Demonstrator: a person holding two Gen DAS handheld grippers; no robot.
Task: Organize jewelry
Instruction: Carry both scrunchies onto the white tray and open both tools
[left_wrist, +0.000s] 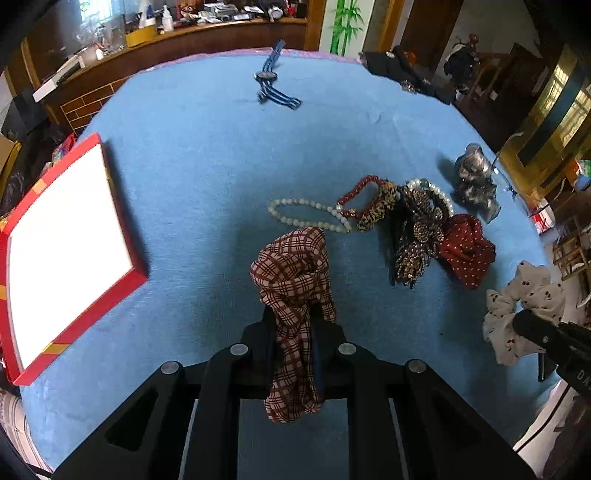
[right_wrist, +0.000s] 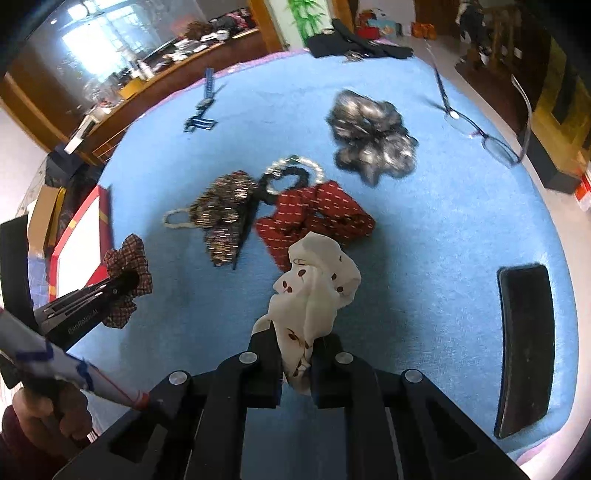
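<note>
Jewelry lies scattered over the blue cloth (left_wrist: 207, 155), and at the far left sits the red-rimmed box (left_wrist: 125, 254) with its white inside. My left tongs (left_wrist: 291, 314) are clenched on the plaid scrunchie (left_wrist: 295, 273), which hangs bunched between the fingers above the cloth, to the right of the box. Beyond it, the white bead bracelet (left_wrist: 295, 221) touches the red bead bracelet (left_wrist: 358, 192) and the leopard scrunchie (left_wrist: 380, 206) – all tangled with the rhinestone hair clip (left_wrist: 417, 240) and the red dotted scrunchie (left_wrist: 469, 251). Far back lies a blue strap piece (left_wrist: 273, 81), well apart. My right tongs (right_wrist: 295, 343) grip the white cherry-print scrunchie (right_wrist: 314, 291), just in front of the red one. Further right – the grey scrunchie (right_wrist: 373, 140), the eyeglasses (right_wrist: 476, 129), and a black case (right_wrist: 524, 347) near the cloth's edge
</note>
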